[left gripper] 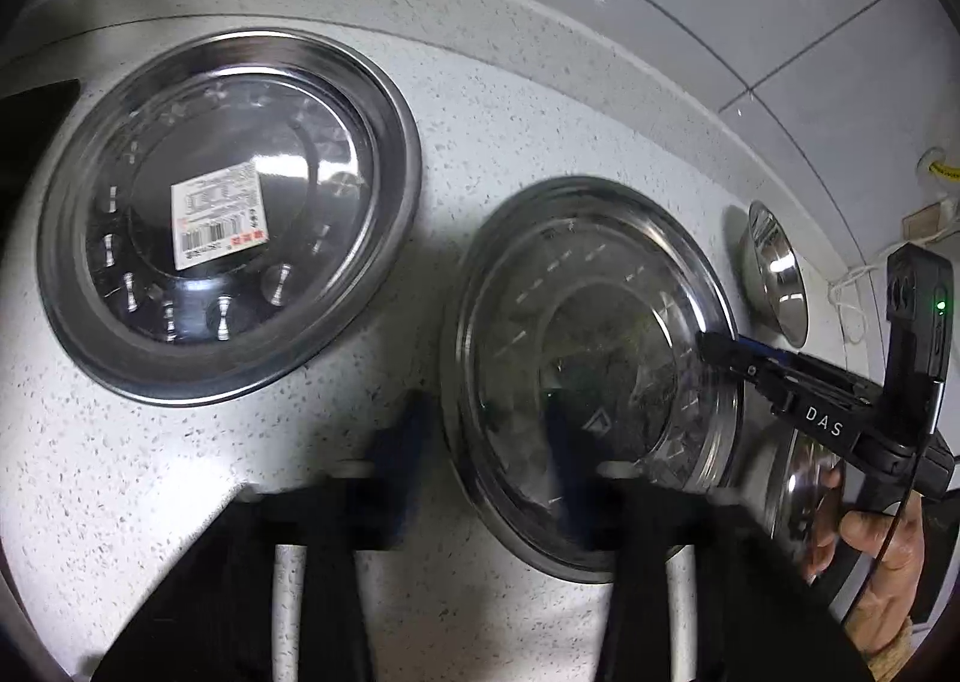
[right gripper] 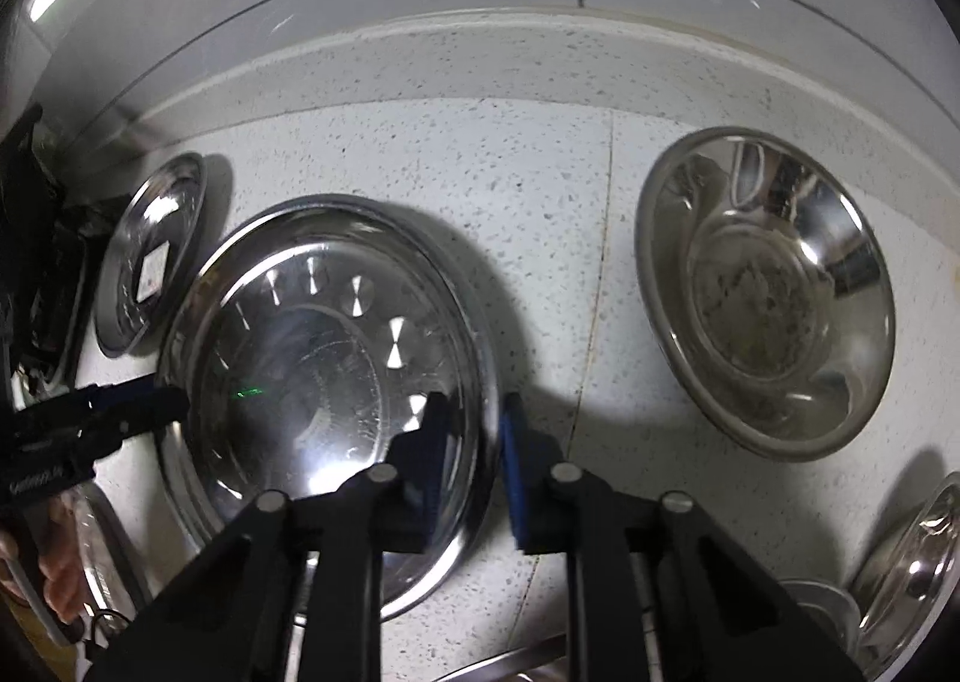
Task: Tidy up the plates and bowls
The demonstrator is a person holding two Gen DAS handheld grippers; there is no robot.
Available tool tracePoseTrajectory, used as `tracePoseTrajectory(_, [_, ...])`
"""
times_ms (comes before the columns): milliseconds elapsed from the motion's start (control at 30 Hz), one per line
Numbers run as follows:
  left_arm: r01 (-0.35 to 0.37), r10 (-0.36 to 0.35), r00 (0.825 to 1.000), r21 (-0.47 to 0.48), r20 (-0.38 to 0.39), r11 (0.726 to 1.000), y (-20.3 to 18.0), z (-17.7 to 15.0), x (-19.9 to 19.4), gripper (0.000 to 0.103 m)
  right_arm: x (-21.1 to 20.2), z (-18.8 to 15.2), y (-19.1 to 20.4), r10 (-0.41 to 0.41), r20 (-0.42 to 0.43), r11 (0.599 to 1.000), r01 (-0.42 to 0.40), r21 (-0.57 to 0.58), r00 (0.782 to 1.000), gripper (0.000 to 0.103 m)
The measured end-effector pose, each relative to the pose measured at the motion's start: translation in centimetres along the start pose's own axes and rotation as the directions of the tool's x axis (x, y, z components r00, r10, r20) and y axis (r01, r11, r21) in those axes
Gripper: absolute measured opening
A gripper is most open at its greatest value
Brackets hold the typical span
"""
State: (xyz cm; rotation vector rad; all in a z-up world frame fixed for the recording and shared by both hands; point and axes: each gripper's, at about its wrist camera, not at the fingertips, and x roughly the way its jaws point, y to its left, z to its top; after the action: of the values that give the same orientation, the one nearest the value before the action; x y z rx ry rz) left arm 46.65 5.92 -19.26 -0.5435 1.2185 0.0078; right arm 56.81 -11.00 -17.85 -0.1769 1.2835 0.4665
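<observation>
Two steel plates lie on the speckled counter. One with a barcode label [left gripper: 228,214] is at the left; it also shows in the right wrist view [right gripper: 150,256]. The other plate [left gripper: 594,370] is in the middle and also shows in the right wrist view [right gripper: 324,382]. My left gripper [left gripper: 486,454] is open, its jaws astride this plate's left rim. My right gripper [right gripper: 474,460] is open, its jaws astride the plate's right rim; it shows from the side in the left wrist view [left gripper: 720,346]. A steel bowl [right gripper: 768,292] sits to the right.
A tiled wall with a raised counter ledge [right gripper: 480,57] runs behind. A small steel bowl [left gripper: 777,274] stands far right in the left view. More steel dishes [right gripper: 906,568] lie at the lower right, and another [left gripper: 804,496] under the right hand.
</observation>
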Motion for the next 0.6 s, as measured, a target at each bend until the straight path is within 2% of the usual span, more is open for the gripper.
tracePoseTrajectory(100, [-0.026, 0.026, 1.0, -0.019, 0.003, 0.999, 0.3, 0.2, 0.1, 0.006, 0.0, -0.2, 0.2, -0.026, 0.009, 1.0, 0.026, -0.011, 1.0, 0.011])
tracePoseTrajectory(300, [-0.015, 0.016, 0.999, -0.022, 0.029, 1.0, 0.8, -0.2, -2.0, 0.006, -2.7, -0.3, 1.3, -0.025, 0.074, 0.999, 0.026, -0.019, 0.997, 0.01])
tracePoseTrajectory(433, [0.036, -0.035, 0.997, -0.016, 0.076, 0.999, 0.7, -0.6, -6.7, 0.006, -6.8, -1.0, 2.3, 0.0, 0.131, 1.0, 0.0, -0.003, 0.991, 0.01])
tracePoseTrajectory(600, [0.038, -0.04, 0.994, 0.021, 0.103, 0.999, 0.9, -2.8, -12.7, 0.006, -11.7, -3.2, 5.2, 0.03, 0.183, 1.0, -0.031, 0.0, 0.983, 0.01])
